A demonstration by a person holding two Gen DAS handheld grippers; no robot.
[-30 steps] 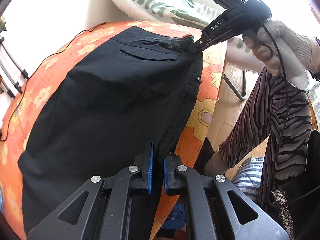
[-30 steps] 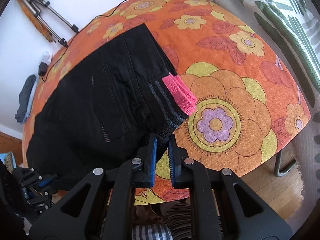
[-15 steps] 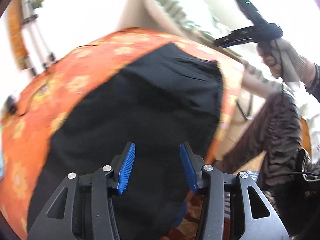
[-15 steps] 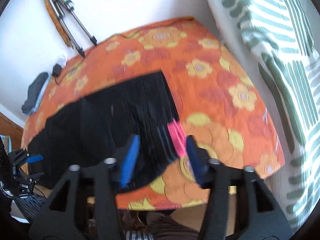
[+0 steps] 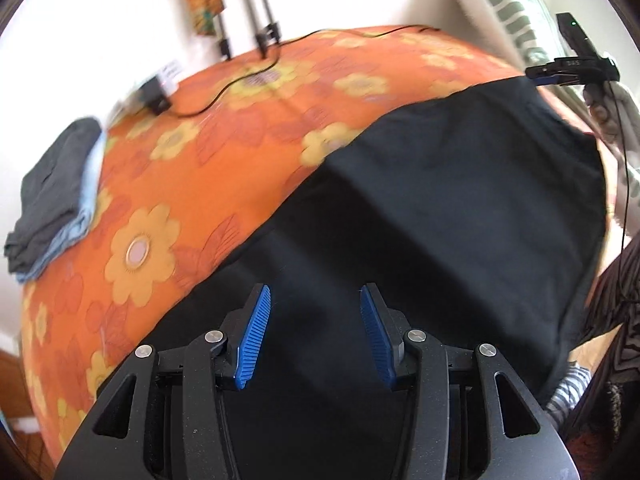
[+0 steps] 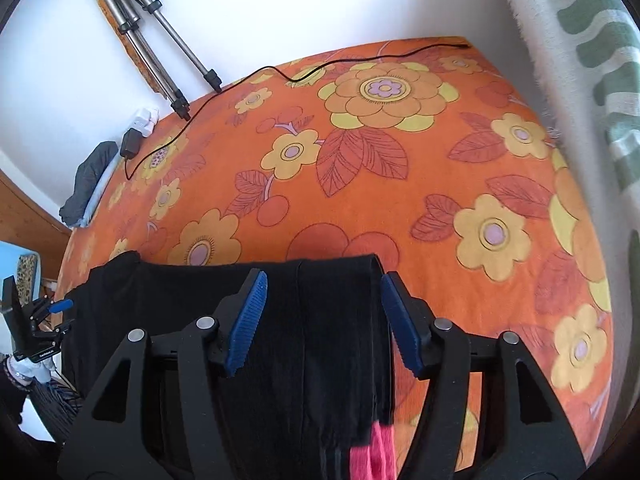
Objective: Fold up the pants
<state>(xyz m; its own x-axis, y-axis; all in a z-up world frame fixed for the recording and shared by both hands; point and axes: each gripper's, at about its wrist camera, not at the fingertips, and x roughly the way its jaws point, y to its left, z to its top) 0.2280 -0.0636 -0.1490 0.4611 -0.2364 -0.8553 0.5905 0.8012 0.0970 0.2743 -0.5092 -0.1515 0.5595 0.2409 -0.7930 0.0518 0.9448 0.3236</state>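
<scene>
lying flat on the orange flowery bedspread (image 6: 400,168), the black pants (image 5: 440,220) sit under the left gripper (image 5: 316,332) and right gripper (image 6: 320,320), both just opened up, nothing pinched.

Matt black cloth pants (image 5: 440,208) lie on a smooth orange floral cloth cover (image 6: 400,184).

The left claw (image 5: 314,334) has just been opening; its blue pads (image 5: 253,336) stand apart over the black pants (image 5: 440,208) with nothing between them. The pants lie spread on an orange flowered bedspread (image 5: 192,184). At the far right, the right claw (image 5: 540,73) hovers by the pants' far corner, in a gloved hand (image 5: 612,112). Folded dark and light-blue clothes (image 5: 52,200) lie at the left edge, near a black cable (image 5: 240,76).
</scene>
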